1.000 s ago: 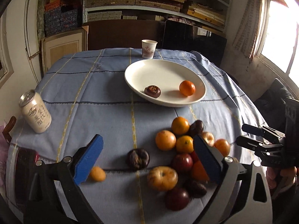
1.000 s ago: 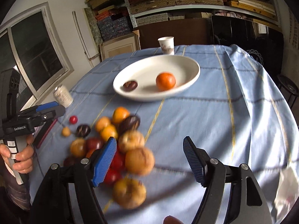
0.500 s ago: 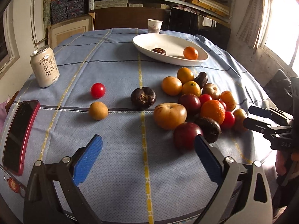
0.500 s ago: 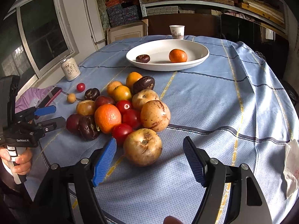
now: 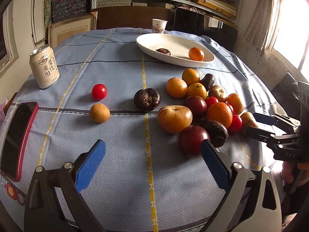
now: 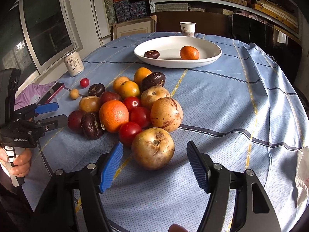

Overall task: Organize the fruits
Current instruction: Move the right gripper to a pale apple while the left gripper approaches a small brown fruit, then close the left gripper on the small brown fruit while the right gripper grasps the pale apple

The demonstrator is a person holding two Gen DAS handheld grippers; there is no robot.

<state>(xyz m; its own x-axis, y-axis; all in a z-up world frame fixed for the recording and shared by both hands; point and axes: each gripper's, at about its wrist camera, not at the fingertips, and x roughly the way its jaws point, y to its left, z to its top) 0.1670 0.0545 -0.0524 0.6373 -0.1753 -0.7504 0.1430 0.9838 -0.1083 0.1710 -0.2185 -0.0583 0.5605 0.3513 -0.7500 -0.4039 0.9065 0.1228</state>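
A pile of fruit (image 5: 200, 104) lies on the blue tablecloth: oranges, red tomatoes, dark purple fruits, brownish pears. A white oval plate (image 5: 173, 58) behind it holds a tangerine (image 5: 196, 54) and a dark fruit (image 5: 163, 51). A red tomato (image 5: 99, 91), a small tan fruit (image 5: 99, 113) and a dark fruit (image 5: 147, 100) lie apart to the left. My left gripper (image 5: 152, 164) is open and empty, just short of a dark red plum (image 5: 193, 139). My right gripper (image 6: 156, 166) is open and empty, with a brown pear (image 6: 153, 150) just ahead between its fingers.
A drink can (image 5: 44, 67) stands at the left and a red phone (image 5: 17, 137) lies at the left table edge. A paper cup (image 5: 159, 26) stands behind the plate. A white paper scrap (image 6: 302, 176) lies at the right edge. Shelves and a window surround the table.
Both grippers have pulled back and come lower toward the table's near edge, so the fruit pile now lies ahead of them. Both stay open and empty.
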